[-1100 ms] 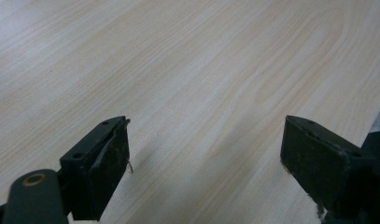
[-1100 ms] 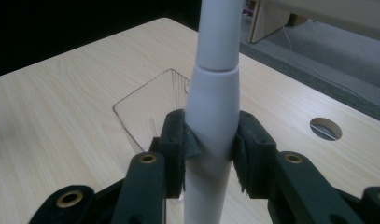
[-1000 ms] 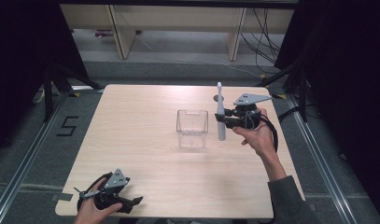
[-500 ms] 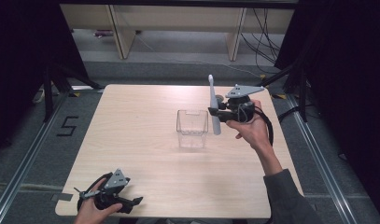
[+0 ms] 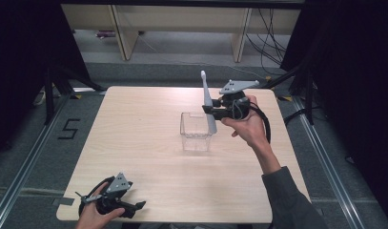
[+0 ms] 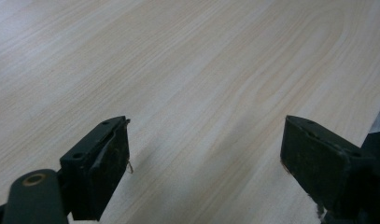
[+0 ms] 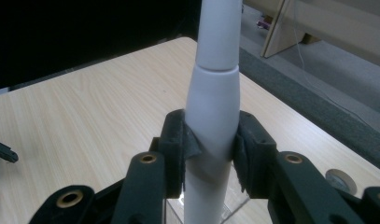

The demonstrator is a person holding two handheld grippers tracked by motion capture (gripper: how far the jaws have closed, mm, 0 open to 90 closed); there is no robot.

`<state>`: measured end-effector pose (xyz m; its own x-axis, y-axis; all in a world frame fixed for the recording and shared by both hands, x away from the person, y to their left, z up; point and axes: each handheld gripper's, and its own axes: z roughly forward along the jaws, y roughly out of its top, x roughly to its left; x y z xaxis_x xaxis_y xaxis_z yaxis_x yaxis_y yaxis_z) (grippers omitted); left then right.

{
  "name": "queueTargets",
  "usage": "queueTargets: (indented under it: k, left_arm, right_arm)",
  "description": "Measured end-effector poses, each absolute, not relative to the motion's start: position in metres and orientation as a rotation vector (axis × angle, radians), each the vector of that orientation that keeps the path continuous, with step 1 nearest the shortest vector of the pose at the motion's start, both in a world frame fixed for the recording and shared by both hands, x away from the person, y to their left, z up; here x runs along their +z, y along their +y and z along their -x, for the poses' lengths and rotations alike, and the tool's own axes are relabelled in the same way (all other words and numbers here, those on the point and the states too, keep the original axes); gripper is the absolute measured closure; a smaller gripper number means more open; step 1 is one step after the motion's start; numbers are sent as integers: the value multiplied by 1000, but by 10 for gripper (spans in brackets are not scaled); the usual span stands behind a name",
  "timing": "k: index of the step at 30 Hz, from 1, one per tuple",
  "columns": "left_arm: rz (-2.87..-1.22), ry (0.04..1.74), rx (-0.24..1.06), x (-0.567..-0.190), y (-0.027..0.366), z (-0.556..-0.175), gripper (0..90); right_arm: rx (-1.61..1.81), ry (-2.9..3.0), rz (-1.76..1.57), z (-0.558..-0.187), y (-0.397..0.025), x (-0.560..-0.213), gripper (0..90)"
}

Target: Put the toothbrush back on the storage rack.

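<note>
A light wooden bench [image 5: 148, 143] is sitting in a dark room, seen from above. Near its middle, a clear, square plastic container [image 5: 196, 131] is standing upright. The person's right hand [image 5: 249, 125] is holding the right hand-held gripper [image 5: 211, 110] just beside the container's right rim, and its jaws are pinching a white, tapered toothbrush-like handle [image 5: 208, 102] that is standing nearly upright, its lower end reaching down at the container's right edge; whether the tip is inside cannot be told from this height. The right gripper view is looking along the jaws and showing the grip closely: both black pads are pressing against the white handle [image 7: 212, 126] from either side, with a corner of the clear container [image 7: 239, 203] just below. At the bench's near left corner, the left hand [image 5: 94, 217] is resting the left hand-held gripper [image 5: 137, 206] on the surface, well apart from the container. The left gripper view is showing its jaws spread wide over bare wood grain [image 6: 201, 79], with nothing between them.
</note>
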<state>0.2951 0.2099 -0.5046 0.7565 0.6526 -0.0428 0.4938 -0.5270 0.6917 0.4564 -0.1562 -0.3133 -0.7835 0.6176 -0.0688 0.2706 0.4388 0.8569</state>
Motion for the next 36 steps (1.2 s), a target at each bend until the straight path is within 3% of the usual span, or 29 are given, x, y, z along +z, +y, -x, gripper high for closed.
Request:
queueTargets:
  k: [15,36]
  left_arm:
    - [-2235,851,287,-504,210,-295,152]
    - [-2220,856,281,-504,209,-294,152]
  right_arm:
    - [1268,2367,-778,-479,-134,-322,673]
    - [1086,2468,-855,-505,-115,-363,673]
